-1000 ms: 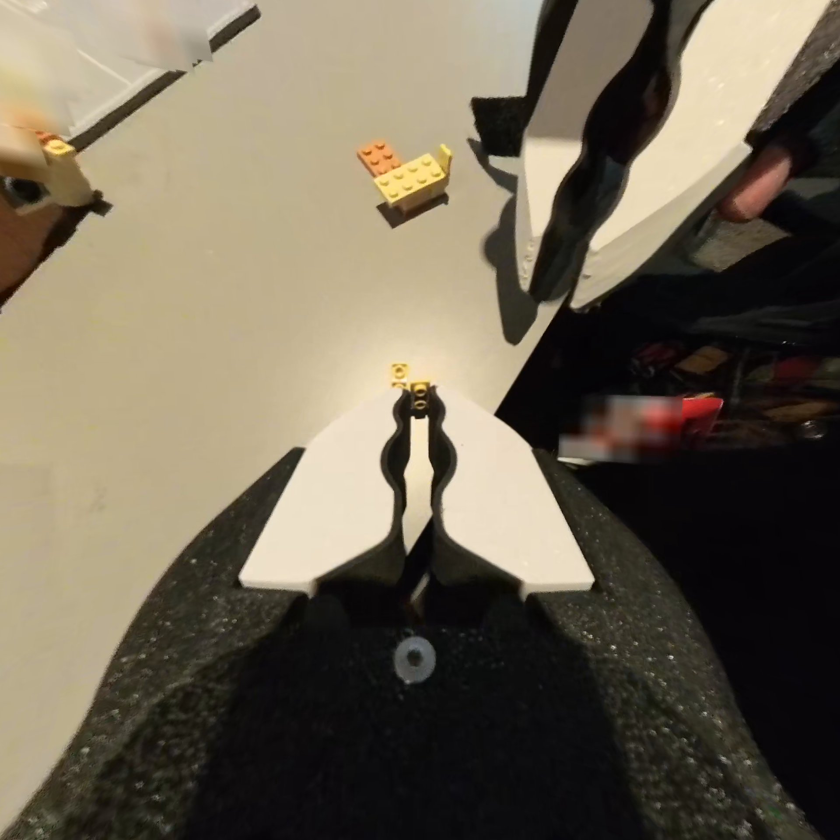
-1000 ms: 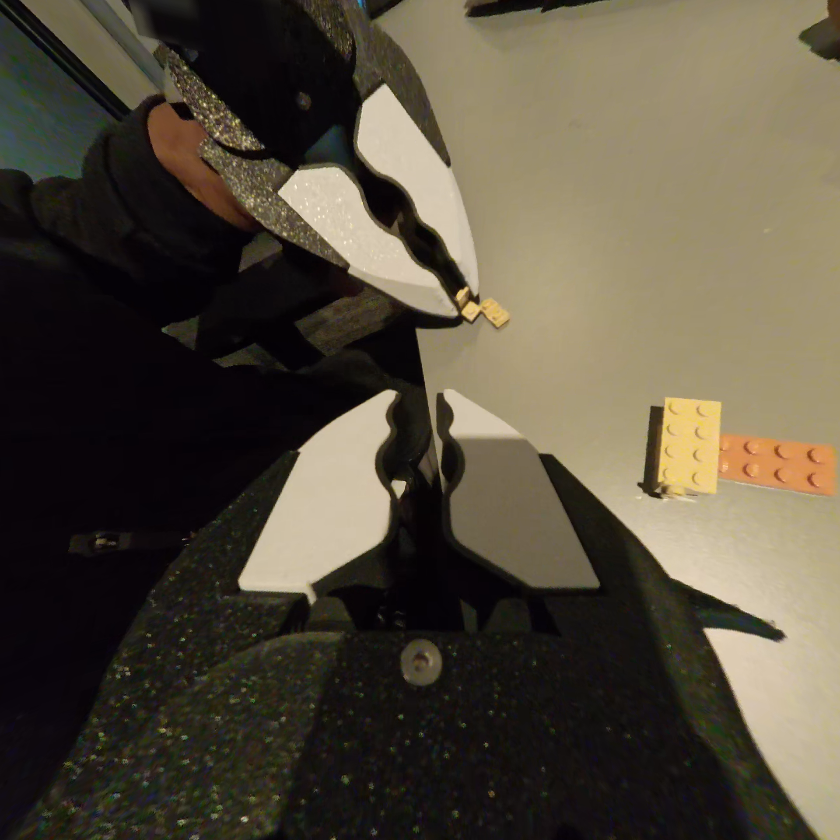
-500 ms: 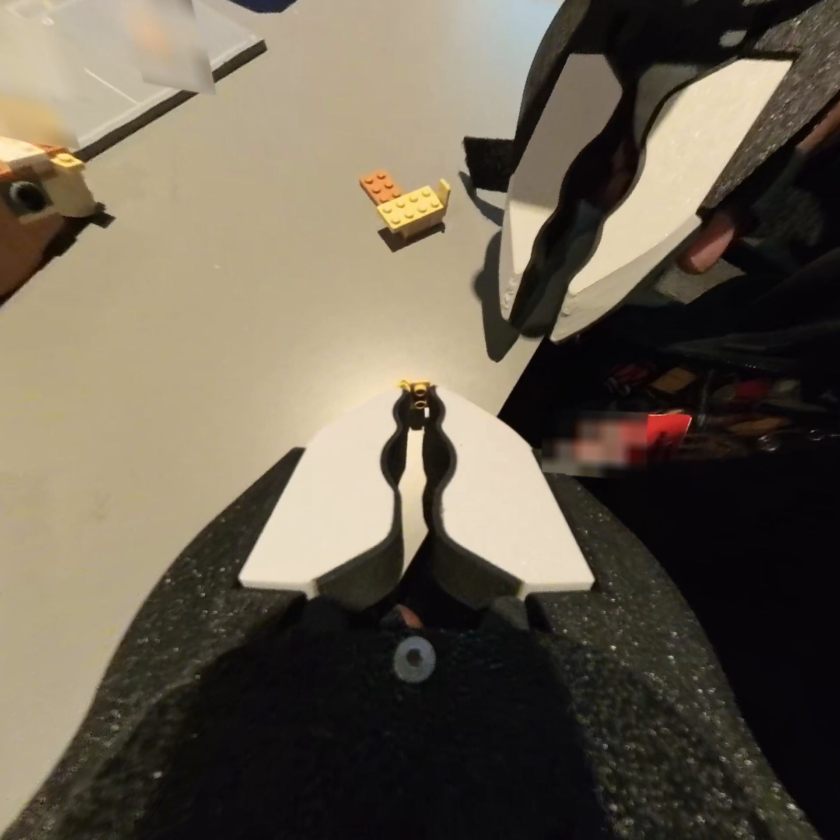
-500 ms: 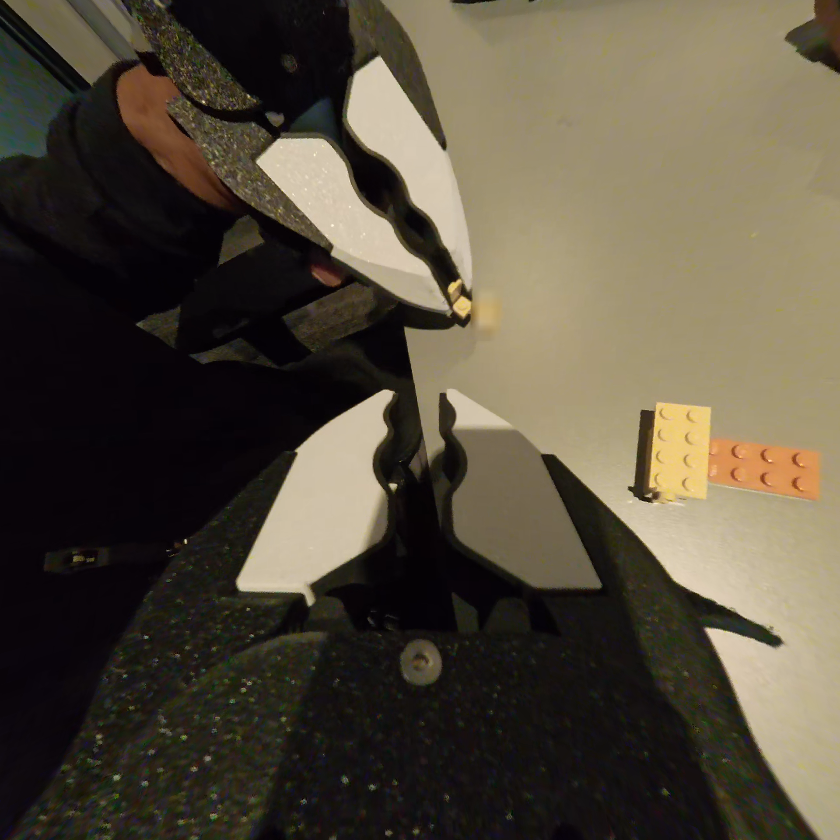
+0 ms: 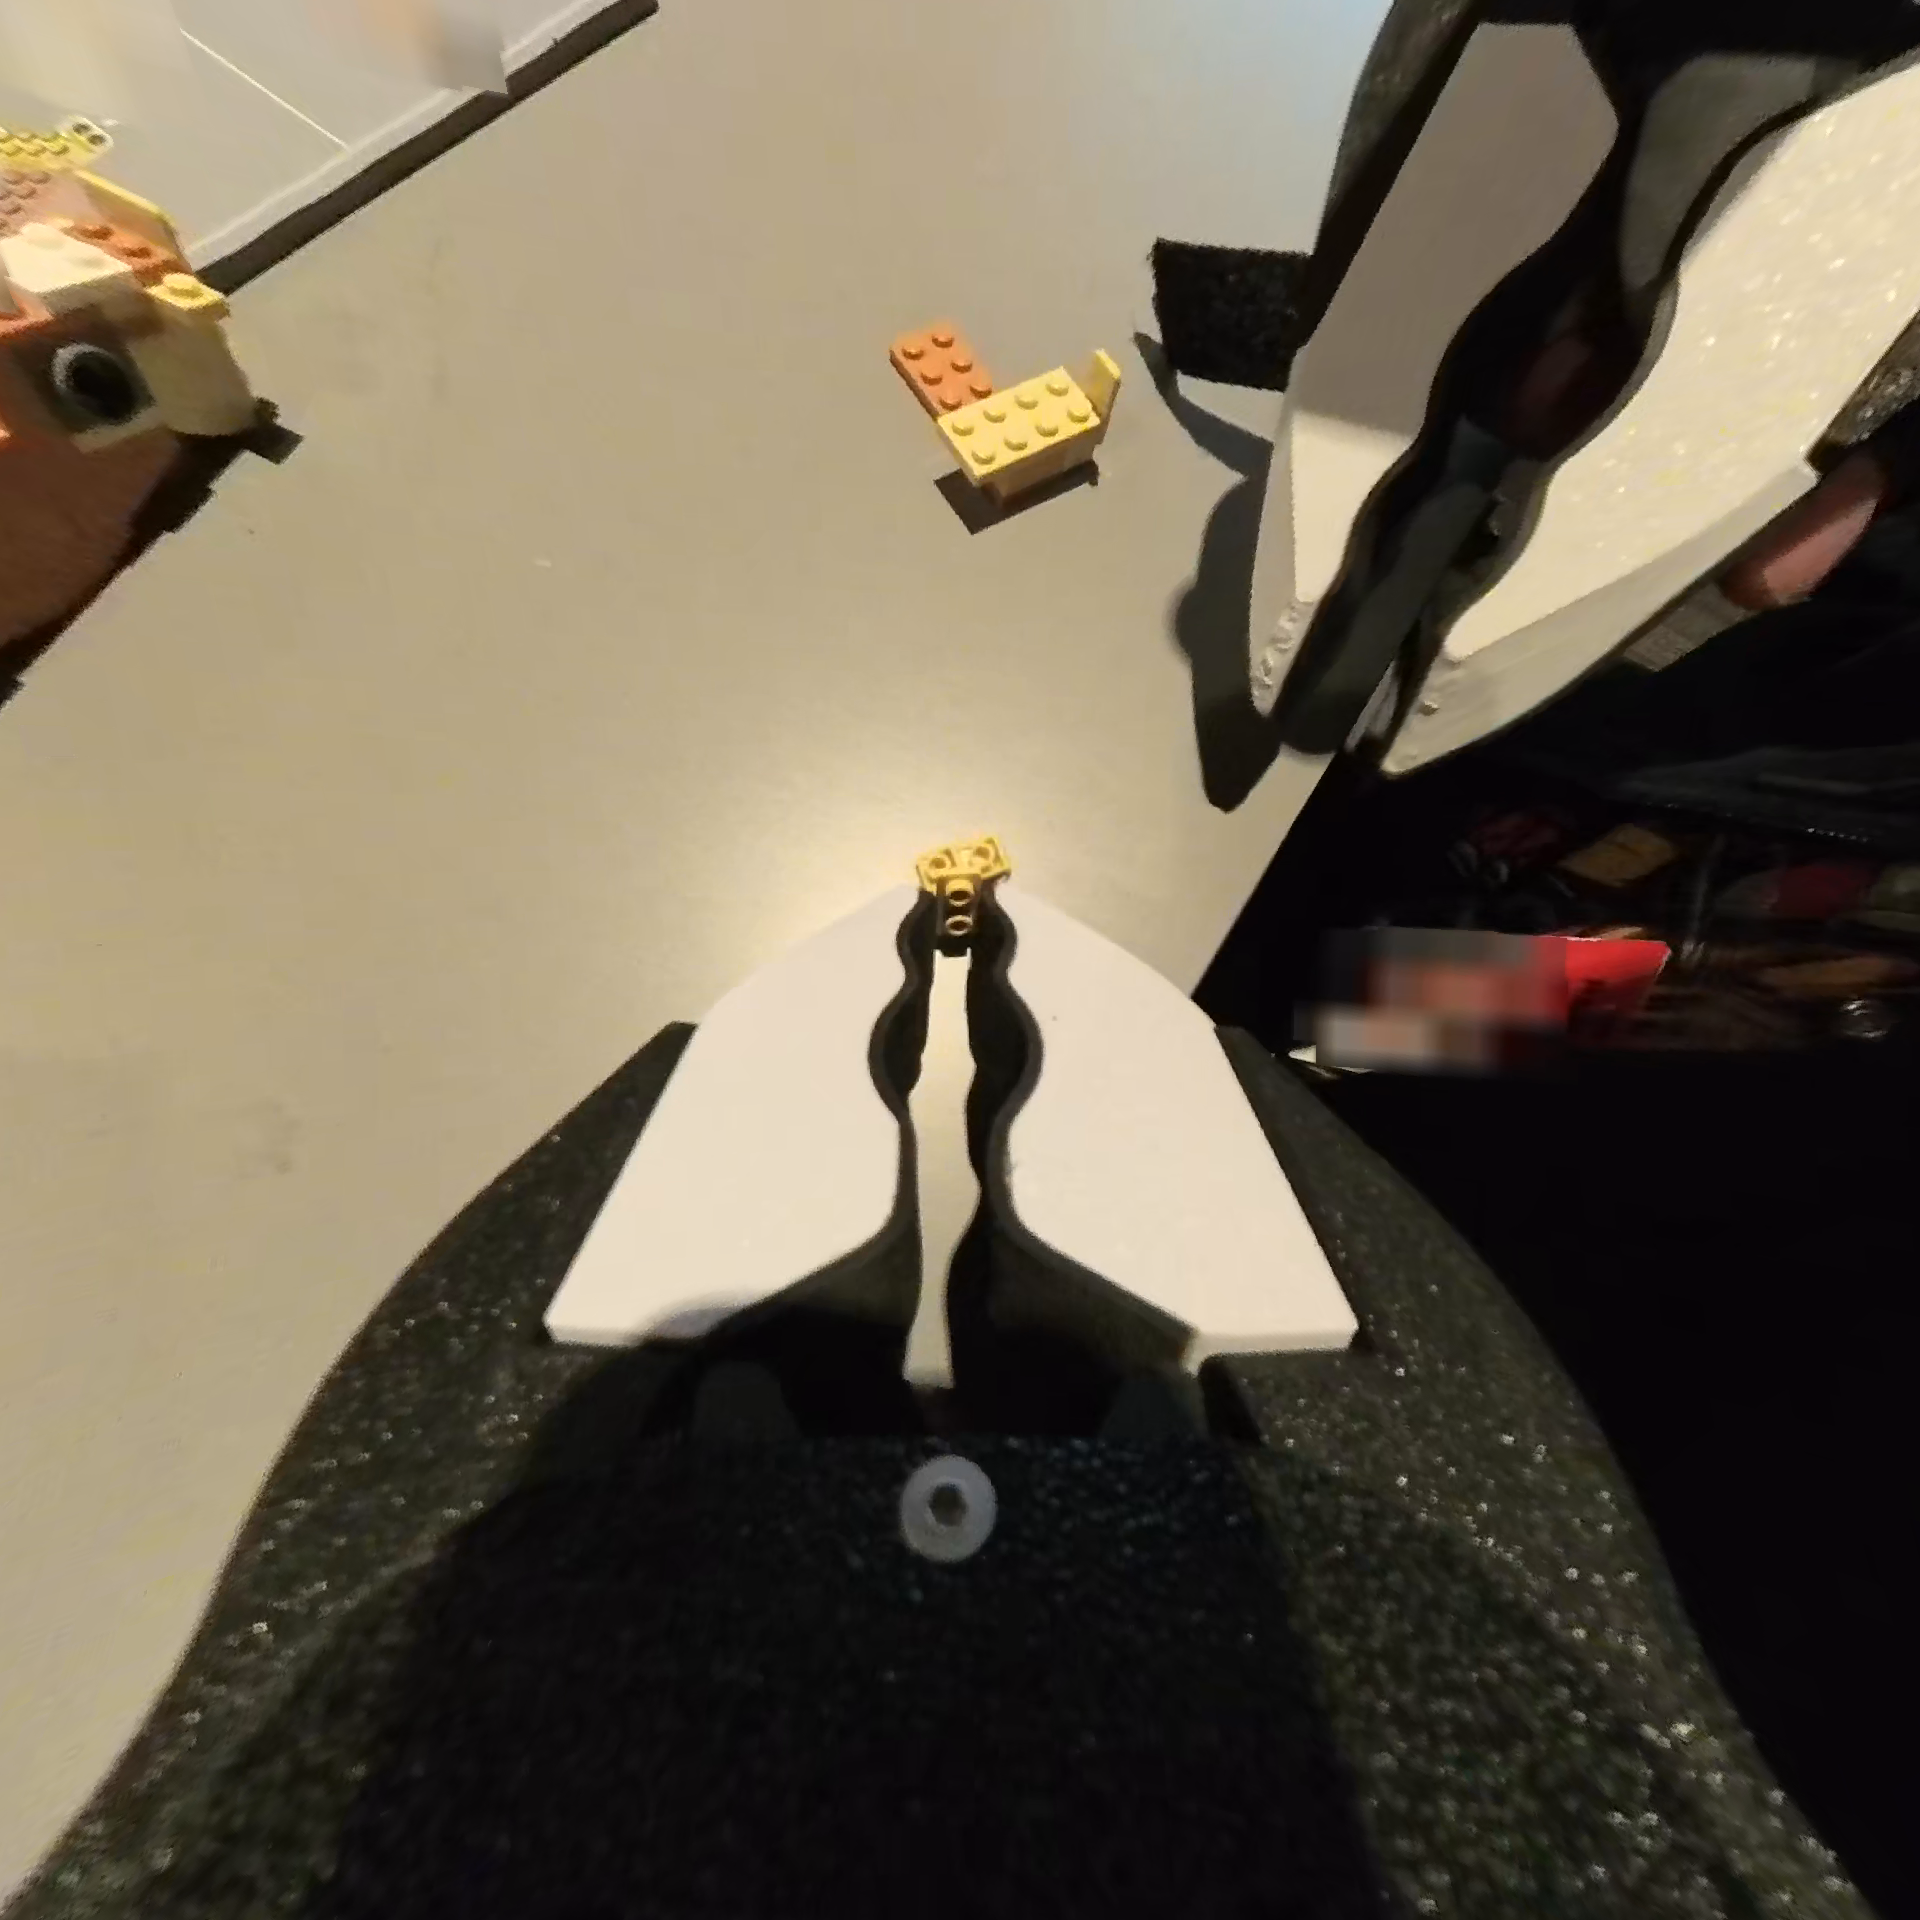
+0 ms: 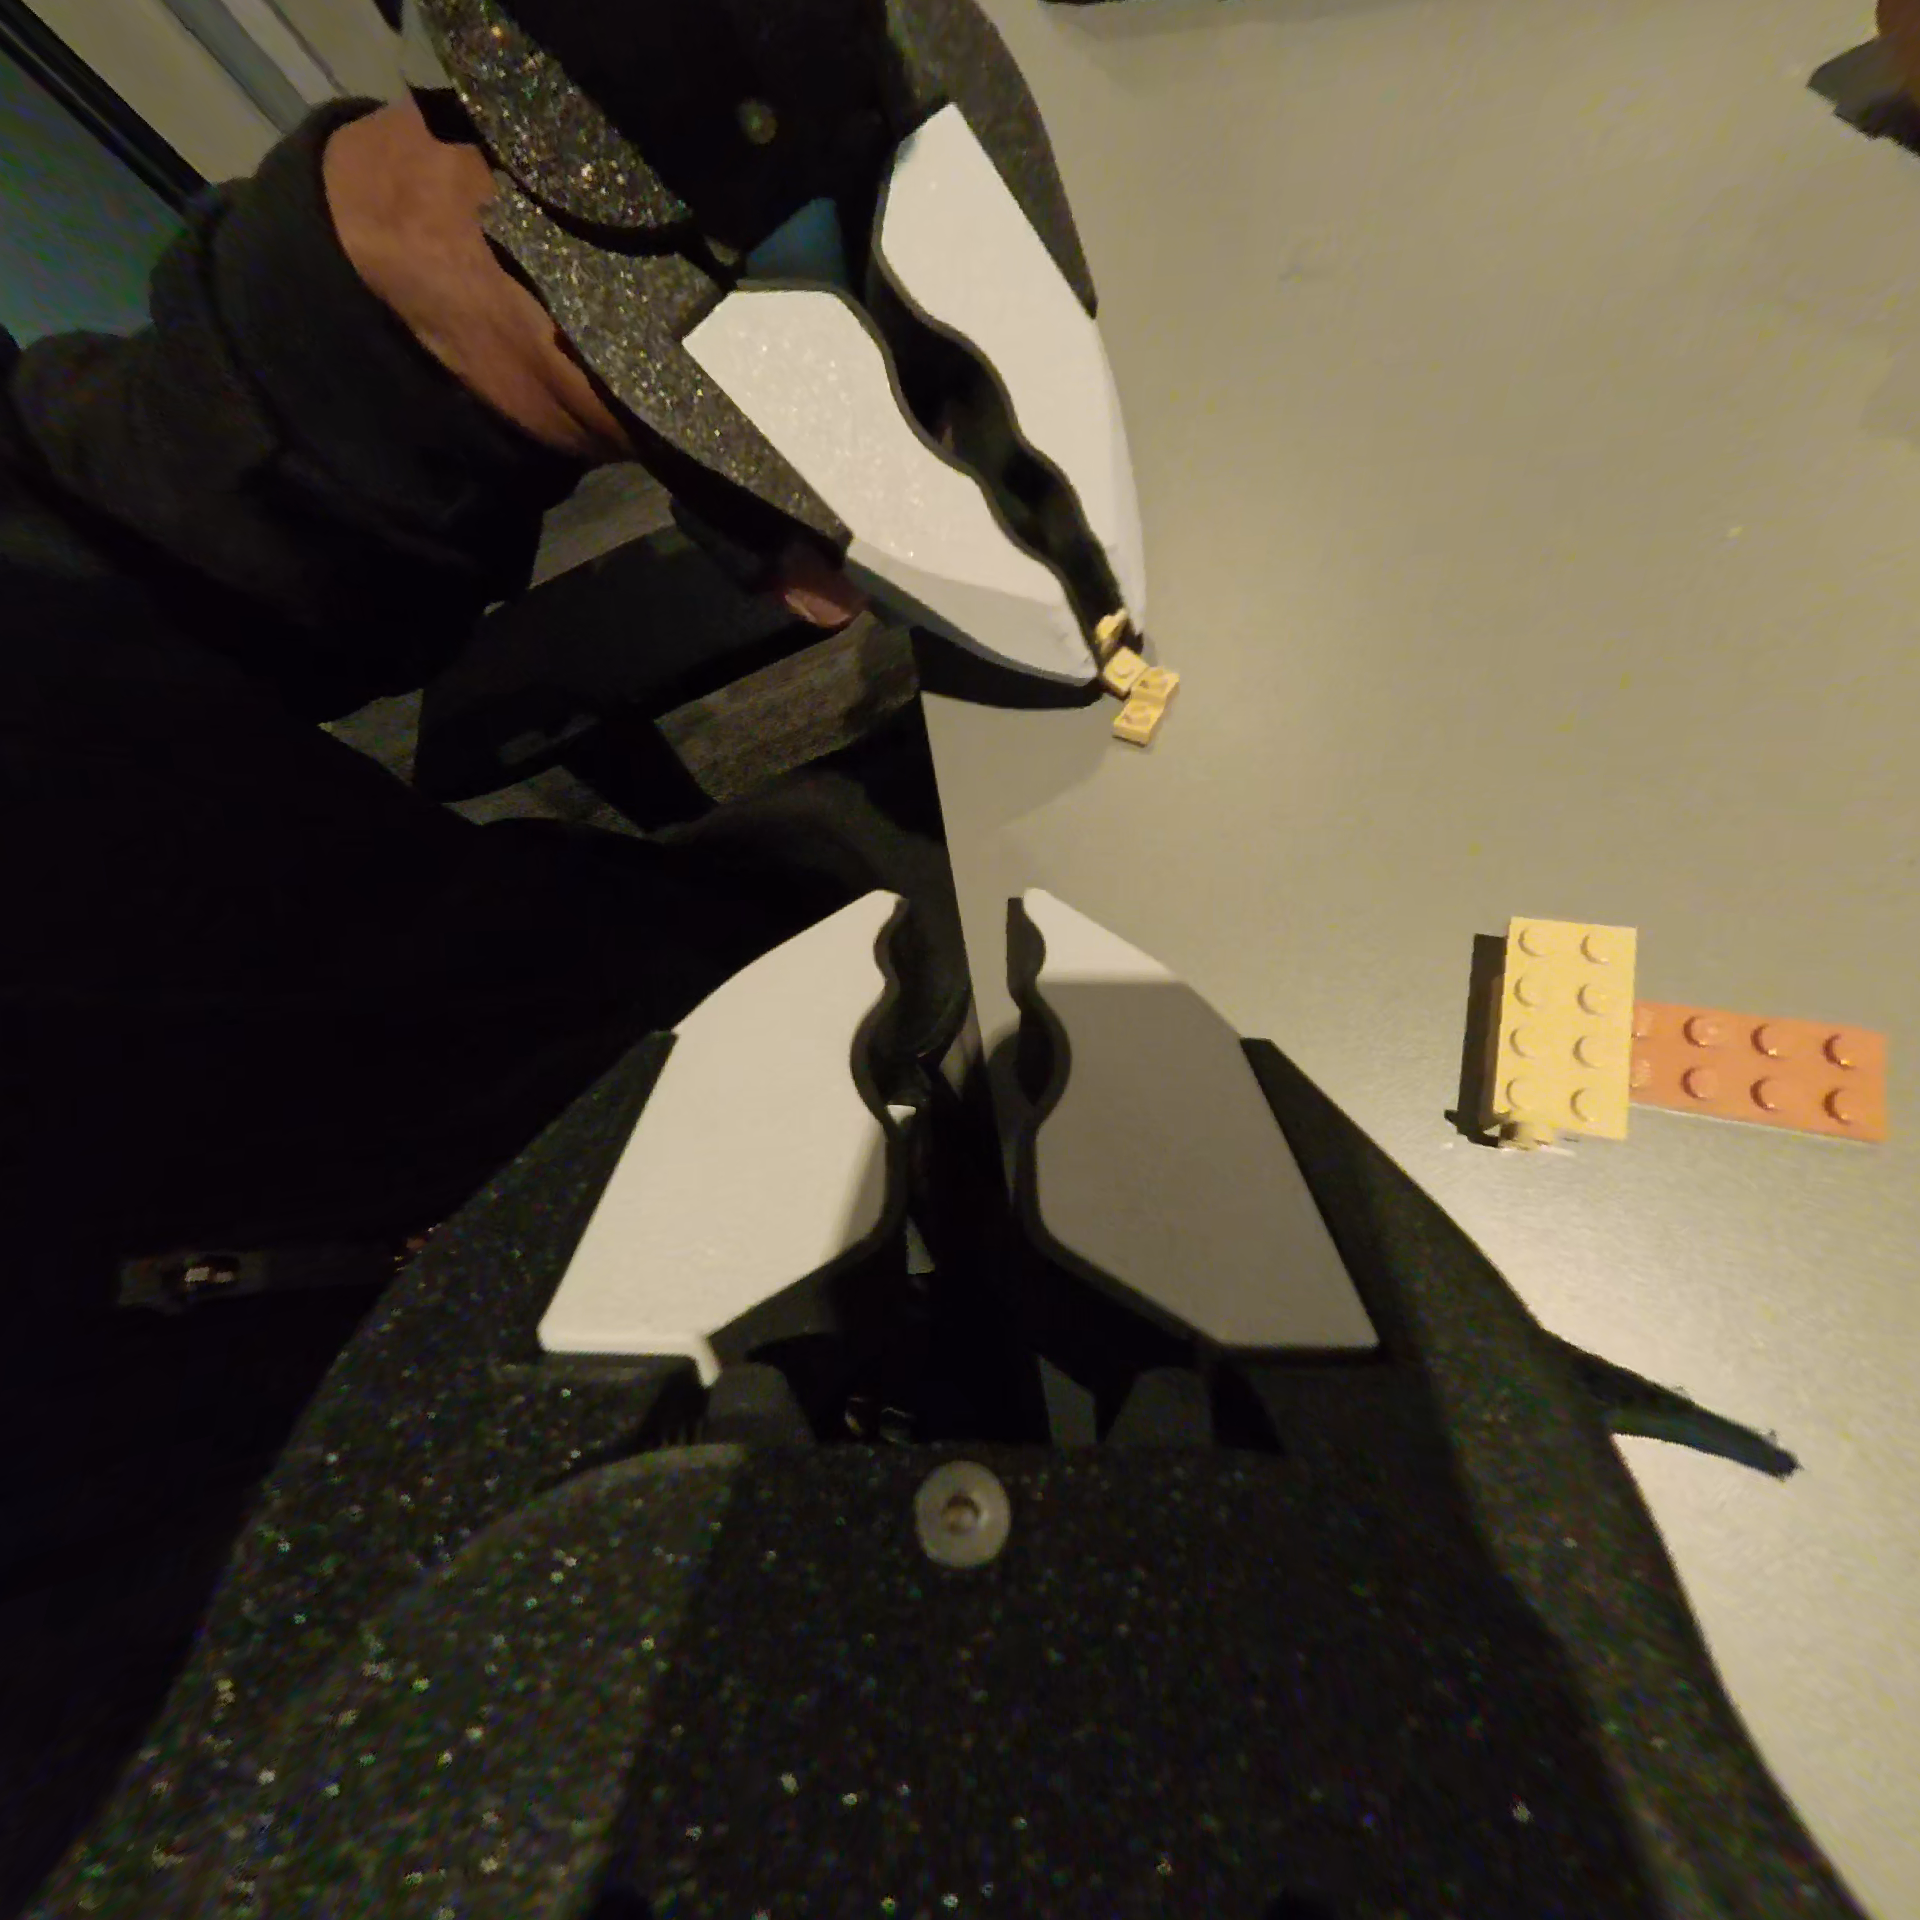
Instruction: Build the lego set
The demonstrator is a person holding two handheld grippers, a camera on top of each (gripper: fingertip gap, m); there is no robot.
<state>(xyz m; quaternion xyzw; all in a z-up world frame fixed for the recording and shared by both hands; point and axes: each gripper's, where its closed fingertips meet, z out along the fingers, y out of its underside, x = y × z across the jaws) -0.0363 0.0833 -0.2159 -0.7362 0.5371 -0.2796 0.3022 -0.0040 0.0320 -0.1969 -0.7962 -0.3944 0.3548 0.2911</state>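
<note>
My left gripper [image 5: 961, 906] is shut on a small yellow hinged piece [image 5: 964, 864]; part of the piece sticks out past the tips, just above the grey table [image 5: 520, 727] near its edge. It also shows in the right wrist view [image 6: 1117, 649], where the piece [image 6: 1145, 698] hangs from its tips. My right gripper [image 6: 961, 914] is slightly open and empty, over the table edge; in the left wrist view it [image 5: 1340, 717] hovers at the upper right. A tan 2x4 brick [image 5: 1023, 426] [image 6: 1564, 1023] sits on an orange plate [image 5: 940, 358] [image 6: 1766, 1070].
A partly built orange, tan and white model [image 5: 94, 343] stands at the far left. A clear sheet with a dark border [image 5: 343, 135] lies behind it. A black patch [image 5: 1226, 312] lies by the right gripper. Dark clutter lies below the table edge [image 5: 1262, 914]. There is about 7 cm between the tips of the two grippers. From the right gripper's tips to the tan 2x4 brick [image 5: 1023, 426] is close to 8 cm. It is also in sight in the right wrist view [image 6: 1552, 1021]. The orange plate [image 6: 1766, 1070] lies around 11 cm away from my right fingertips. It turns up in the left wrist view [image 5: 951, 368] as well.
The yellow piece has turned in my left gripper's tips, and its front part now lies across them. The right gripper rose a little in the left wrist view and came back down.
</note>
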